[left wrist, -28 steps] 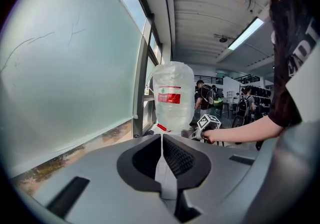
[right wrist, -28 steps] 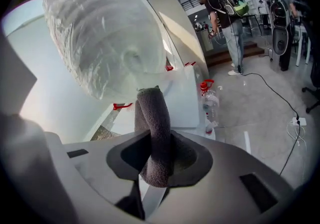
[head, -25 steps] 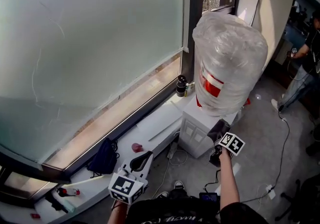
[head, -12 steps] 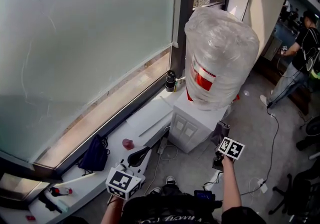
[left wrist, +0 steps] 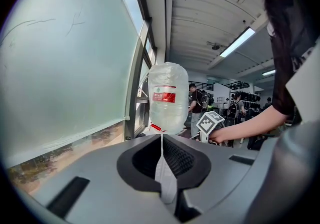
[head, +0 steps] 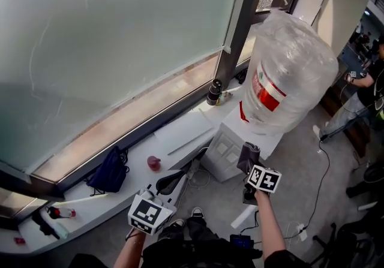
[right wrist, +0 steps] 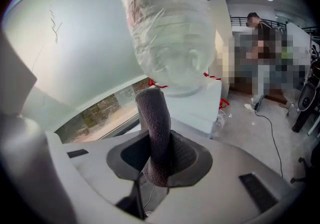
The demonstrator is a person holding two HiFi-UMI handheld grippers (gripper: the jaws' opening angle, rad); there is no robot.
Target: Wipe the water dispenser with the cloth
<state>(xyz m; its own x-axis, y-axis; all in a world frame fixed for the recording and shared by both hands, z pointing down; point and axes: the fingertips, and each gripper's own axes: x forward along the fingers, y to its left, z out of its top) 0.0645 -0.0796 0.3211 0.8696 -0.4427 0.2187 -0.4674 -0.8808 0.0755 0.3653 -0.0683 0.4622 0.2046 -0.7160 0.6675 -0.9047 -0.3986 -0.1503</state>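
Note:
A white water dispenser [head: 237,144] stands on the floor by the window, carrying a large plastic-wrapped bottle [head: 291,78] with a red label. My right gripper [head: 248,157] is shut on a folded grey cloth [right wrist: 154,128], which sticks up between the jaws, just in front of the dispenser [right wrist: 197,102]. My left gripper [head: 170,183] sits lower left, jaws pressed together with nothing between them. In the left gripper view the bottle [left wrist: 167,95] stands ahead in the distance.
A long white ledge [head: 120,177] runs under the frosted window, holding a dark bag [head: 110,172], a small red cup [head: 154,162] and a dark flask [head: 213,92]. Cables [head: 321,177] trail over the grey floor. People stand at far right [head: 366,90].
The view has swung, so the dispenser sits further right in frame. My right gripper with the cloth has come closer to the dispenser's front. The left gripper stays low.

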